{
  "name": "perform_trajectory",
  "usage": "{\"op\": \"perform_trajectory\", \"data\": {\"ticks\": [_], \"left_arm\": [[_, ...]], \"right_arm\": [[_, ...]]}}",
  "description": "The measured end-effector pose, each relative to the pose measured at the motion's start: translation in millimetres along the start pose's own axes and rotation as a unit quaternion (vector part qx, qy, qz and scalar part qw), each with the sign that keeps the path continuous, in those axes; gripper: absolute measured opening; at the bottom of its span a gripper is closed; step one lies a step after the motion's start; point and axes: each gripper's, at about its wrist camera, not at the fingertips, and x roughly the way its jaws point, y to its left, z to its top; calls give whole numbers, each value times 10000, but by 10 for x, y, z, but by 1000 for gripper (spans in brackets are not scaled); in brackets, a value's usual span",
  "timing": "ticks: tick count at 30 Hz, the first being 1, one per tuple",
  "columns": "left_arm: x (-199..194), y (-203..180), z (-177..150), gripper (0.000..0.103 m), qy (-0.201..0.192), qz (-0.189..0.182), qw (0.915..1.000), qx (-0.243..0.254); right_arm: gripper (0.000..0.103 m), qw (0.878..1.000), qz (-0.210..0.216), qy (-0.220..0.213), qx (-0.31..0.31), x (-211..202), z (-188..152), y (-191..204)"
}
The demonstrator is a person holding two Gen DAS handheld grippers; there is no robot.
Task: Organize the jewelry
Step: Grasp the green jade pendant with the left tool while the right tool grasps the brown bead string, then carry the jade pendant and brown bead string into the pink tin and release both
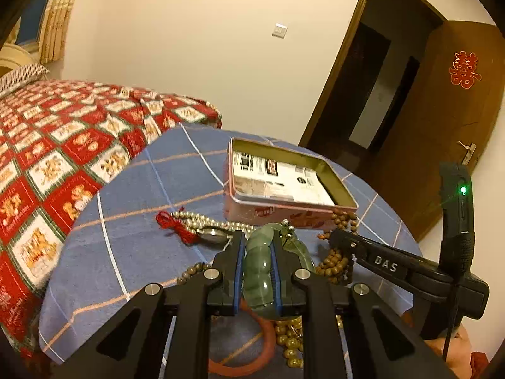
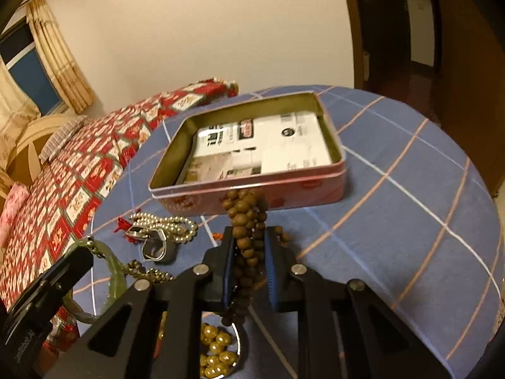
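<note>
a bed (image 1: 63,145) under a red and white patterned quilt is filling the left of both views, with a dark wooden door (image 1: 442,120) standing at the upper right of the left wrist view. the round counter (image 2: 394,189), covered in a blue checked cloth, is taking up the middle and lower part of both frames. an open pink tin (image 2: 252,186) is sitting at the centre of the counter with printed paper lying flat inside it.

the left gripper (image 1: 257,268) is sitting at the bottom centre of its view, its fingers (image 1: 235,271) pressing in on a green jade bangle (image 1: 260,265) that is standing on edge between the blue pads. the right gripper (image 2: 249,262) is at the bottom centre of its own view, its fingers (image 2: 228,268) clamping a bunch of brown wooden beads (image 2: 244,221), with the strand reaching up in front of the tin's near wall.

a silver bead chain (image 2: 164,224) with a red tassel is lying left of centre, just in front of the tin, with a metal pendant (image 2: 154,246) beside it. gold beads (image 2: 216,357) are sitting at the bottom edge under the right gripper, and an orange cord ring (image 1: 252,347) is lying at the bottom of the left wrist view, under the left gripper.
</note>
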Motion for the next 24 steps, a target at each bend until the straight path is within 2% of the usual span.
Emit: {"op": "perform_trajectory", "data": {"ticks": [7, 10, 11, 13, 14, 18, 21, 22, 23, 24], "left_arm": [[-289, -88, 135, 14, -544, -387, 9978, 22], [-368, -86, 152, 14, -698, -886, 9936, -117], [-362, -101, 149, 15, -715, -895, 9933, -129], [-220, -244, 124, 15, -456, -152, 9978, 446], [-165, -287, 92, 15, -371, 45, 9972, 654], [-89, -220, 9, 15, -172, -116, 9986, 486], [-154, -156, 25, 15, -289, -623, 9973, 257], [-118, -204, 23, 15, -231, -302, 9980, 499], [21, -324, -13, 14, -51, 499, 9917, 1184], [130, -375, -66, 14, 151, 852, 9841, 1552]], "right_arm": [[21, 9992, 120, -356, 154, -218, 29, -37], [21, 9986, 164, -482, 133, -309, 41, -24], [21, 9987, 140, -485, 79, -309, 43, -6], [21, 9992, 64, -401, 17, -268, 34, 14], [21, 9994, 68, -317, 93, -235, 24, 6], [21, 9994, 69, -304, 168, -238, -8, -35], [21, 9991, 131, -358, 207, -281, -6, -54], [21, 9991, 123, -367, 177, -295, -15, -50], [21, 9993, 83, -334, 116, -273, -10, -23], [21, 9994, 68, -309, 113, -263, -15, -22]]}}
